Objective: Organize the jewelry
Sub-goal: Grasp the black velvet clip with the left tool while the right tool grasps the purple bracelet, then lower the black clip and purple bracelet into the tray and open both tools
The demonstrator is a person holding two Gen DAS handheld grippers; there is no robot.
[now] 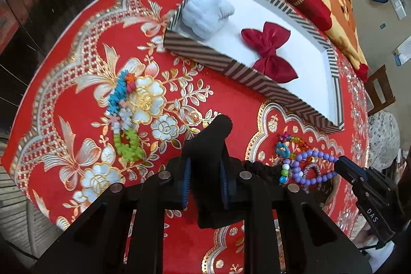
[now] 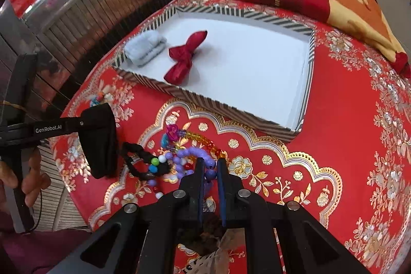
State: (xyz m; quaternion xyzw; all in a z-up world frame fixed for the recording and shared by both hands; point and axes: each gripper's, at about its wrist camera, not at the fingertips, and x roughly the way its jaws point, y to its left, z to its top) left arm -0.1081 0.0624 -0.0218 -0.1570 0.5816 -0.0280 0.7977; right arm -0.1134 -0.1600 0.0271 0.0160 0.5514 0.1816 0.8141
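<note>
One striped tray (image 2: pixel 307 84) is seen at upper centre of the right wrist view, with two items inside: a pale cloth roll (image 2: pixel 145 48) and a red bow (image 2: pixel 186 57), whose long axis runs diagonally. The right gripper (image 2: pixel 210 166) is closed on a purple bead string (image 2: pixel 188 154) at lower centre. The left gripper (image 1: pixel 205 166) is clamped on a black cloth (image 1: pixel 208 145). One multicoloured strand (image 1: pixel 123 114) lies at left.

Both grippers were matte black with silver round screws at the linkage pivots and blue pads inside the fingers (image 2: pixel 201 186). Left gripper (image 2: pixel 99 143) read "GenRobot.AI" in white; right gripper (image 1: pixel 345 167) read "DAS". Maroon sleeve (image 2: pixel 38 248) at 7 o'clock.
</note>
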